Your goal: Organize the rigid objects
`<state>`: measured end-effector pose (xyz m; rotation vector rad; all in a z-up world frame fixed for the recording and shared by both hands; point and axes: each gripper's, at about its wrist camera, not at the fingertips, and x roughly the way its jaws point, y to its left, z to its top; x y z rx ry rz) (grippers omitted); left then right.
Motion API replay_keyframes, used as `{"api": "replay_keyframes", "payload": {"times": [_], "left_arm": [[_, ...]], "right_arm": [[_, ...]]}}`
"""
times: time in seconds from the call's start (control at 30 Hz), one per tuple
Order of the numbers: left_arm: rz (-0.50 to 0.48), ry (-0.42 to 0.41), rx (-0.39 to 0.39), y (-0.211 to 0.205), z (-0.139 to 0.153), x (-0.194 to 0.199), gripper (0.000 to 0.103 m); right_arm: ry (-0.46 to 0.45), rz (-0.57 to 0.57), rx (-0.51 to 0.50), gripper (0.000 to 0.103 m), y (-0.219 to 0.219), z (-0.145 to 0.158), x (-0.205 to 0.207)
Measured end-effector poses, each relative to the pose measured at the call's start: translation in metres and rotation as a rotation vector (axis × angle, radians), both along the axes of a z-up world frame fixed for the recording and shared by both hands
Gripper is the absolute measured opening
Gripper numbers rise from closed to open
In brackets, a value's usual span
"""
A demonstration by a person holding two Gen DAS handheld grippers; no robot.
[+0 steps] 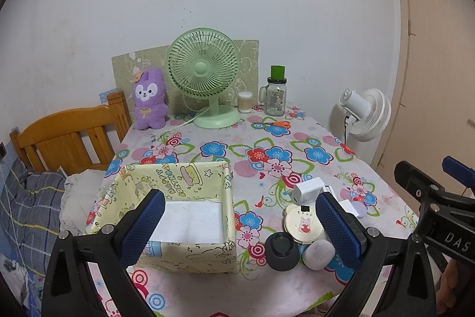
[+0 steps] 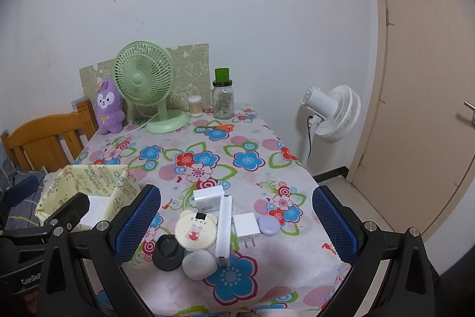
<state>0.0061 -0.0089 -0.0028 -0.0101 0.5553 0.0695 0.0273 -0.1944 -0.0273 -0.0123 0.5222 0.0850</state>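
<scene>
A cluster of small items lies on the flowered tablecloth (image 2: 237, 138): a black round holder (image 2: 167, 253), a white pebble-shaped case (image 2: 199, 264), a cream round compact (image 2: 196, 232), a 45W charger (image 2: 208, 199), a clear long box (image 2: 224, 230), a white plug adapter (image 2: 247, 226) and a lilac case (image 2: 268, 225). A yellow patterned box (image 1: 178, 213) stands open to their left. My left gripper (image 1: 240, 225) hangs open above the box's right side. My right gripper (image 2: 237, 223) hangs open above the cluster. Neither holds anything.
At the back stand a green desk fan (image 1: 204, 76), a purple plush (image 1: 148, 100), a cotton-swab tub (image 1: 245, 101), a glass jar (image 1: 276, 97) and orange scissors (image 1: 277, 124). A wooden bed frame (image 1: 68, 135) is left, a white floor fan (image 2: 332, 112) and door (image 2: 421, 79) right.
</scene>
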Motion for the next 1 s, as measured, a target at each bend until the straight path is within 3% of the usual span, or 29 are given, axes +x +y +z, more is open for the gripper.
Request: {"api": "replay_keyframes", "payload": {"times": [0.4, 1.0], "left_arm": [[-0.005, 0.005, 0.001, -0.004, -0.006, 0.01, 0.1], [-0.045, 0.081, -0.012, -0.031, -0.032, 0.038, 0.1]], "right_arm": [[0.011, -0.009, 0.0, 0.103, -0.003, -0.004, 0.011], [0.062, 0.039, -0.009, 0.103, -0.004, -0.023, 0.039]]}}
